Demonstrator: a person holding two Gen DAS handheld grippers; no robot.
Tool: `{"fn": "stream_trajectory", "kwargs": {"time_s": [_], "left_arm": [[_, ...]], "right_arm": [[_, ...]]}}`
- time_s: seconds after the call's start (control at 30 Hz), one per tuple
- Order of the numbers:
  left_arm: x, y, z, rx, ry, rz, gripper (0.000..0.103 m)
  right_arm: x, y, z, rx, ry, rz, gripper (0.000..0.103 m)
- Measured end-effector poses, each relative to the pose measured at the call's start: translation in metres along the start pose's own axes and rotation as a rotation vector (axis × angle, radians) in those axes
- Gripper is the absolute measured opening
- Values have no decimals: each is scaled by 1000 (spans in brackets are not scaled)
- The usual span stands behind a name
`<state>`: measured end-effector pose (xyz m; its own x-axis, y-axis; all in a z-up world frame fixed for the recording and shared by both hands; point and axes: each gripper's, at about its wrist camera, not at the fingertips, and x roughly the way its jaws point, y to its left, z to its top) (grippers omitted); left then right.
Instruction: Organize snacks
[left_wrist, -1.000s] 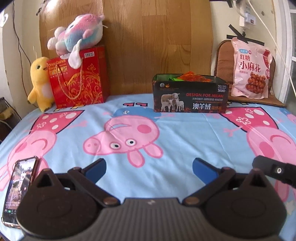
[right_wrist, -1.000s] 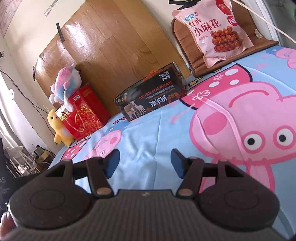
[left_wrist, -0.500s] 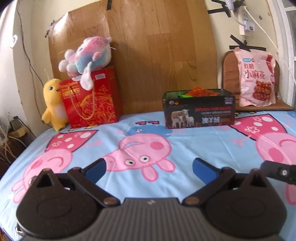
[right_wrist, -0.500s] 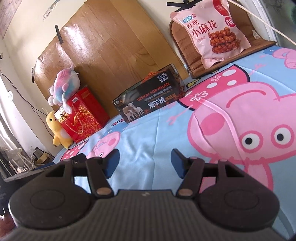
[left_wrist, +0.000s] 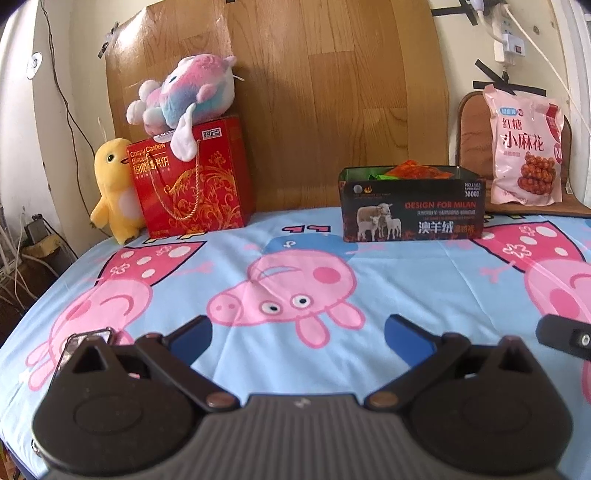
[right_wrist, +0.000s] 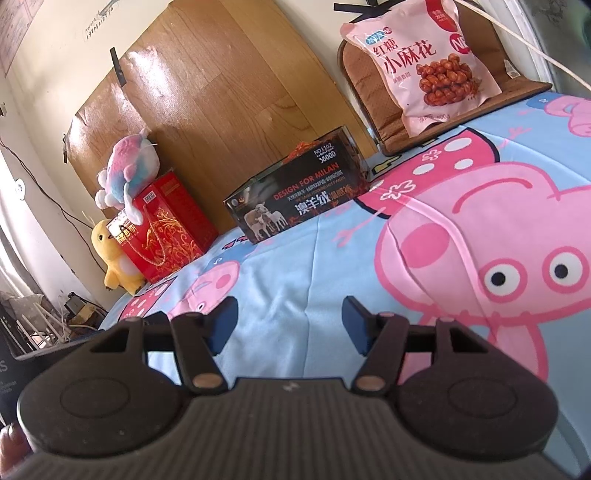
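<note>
A dark cardboard box (left_wrist: 412, 208) printed "DESIGN FOR MILAN" stands at the back of the bed, with orange and green snack packets (left_wrist: 417, 172) showing above its rim. It also shows in the right wrist view (right_wrist: 299, 195). A pink snack bag (left_wrist: 526, 146) leans upright on a brown cushion at the back right, also in the right wrist view (right_wrist: 421, 59). My left gripper (left_wrist: 297, 336) is open and empty, low over the sheet, well short of the box. My right gripper (right_wrist: 290, 323) is open and empty. Part of it shows at the left view's right edge (left_wrist: 565, 336).
A red gift bag (left_wrist: 190, 181) with a plush toy (left_wrist: 184, 92) on top and a yellow plush duck (left_wrist: 112, 188) stand at the back left. A phone (left_wrist: 86, 338) lies by the left gripper's left finger. The bed's left edge drops to cables and clutter (left_wrist: 22, 258).
The left gripper's view has tilted up and pulled back, so the box and bags sit lower and farther, and the phone is mostly hidden. The right gripper has barely moved. Both stayed open.
</note>
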<state>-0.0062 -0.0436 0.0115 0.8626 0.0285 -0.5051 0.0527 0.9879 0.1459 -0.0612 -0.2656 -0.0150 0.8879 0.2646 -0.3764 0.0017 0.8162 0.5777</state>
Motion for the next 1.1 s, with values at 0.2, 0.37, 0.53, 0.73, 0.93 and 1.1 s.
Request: {"fn": "stream_trajectory", "kwargs": {"time_s": [0.2,0.37,0.53,0.73,0.93,1.1], "left_arm": [[2,-1,-2,12,16,-10,103],[3,-3,-3,28,21,-13,103],[3,-4,-3,40,20,-16,103],[0,-2,-1,31,9,-35,103],[-3,0,2,22,-6,-42,103],[-1,-1,2,26,-8,-22,103]], "right_arm": [[1,-1,-1,1,1,-2,65],[1,-1,-1,2,1,-2,65],[2,-3,-1,4,0,-7,65],[0,-2,-1,2,-11,-8,65],[-2,1,-1,-11,-26,-15,65],[-2,1,-1,-12,-27,-15,65]]}}
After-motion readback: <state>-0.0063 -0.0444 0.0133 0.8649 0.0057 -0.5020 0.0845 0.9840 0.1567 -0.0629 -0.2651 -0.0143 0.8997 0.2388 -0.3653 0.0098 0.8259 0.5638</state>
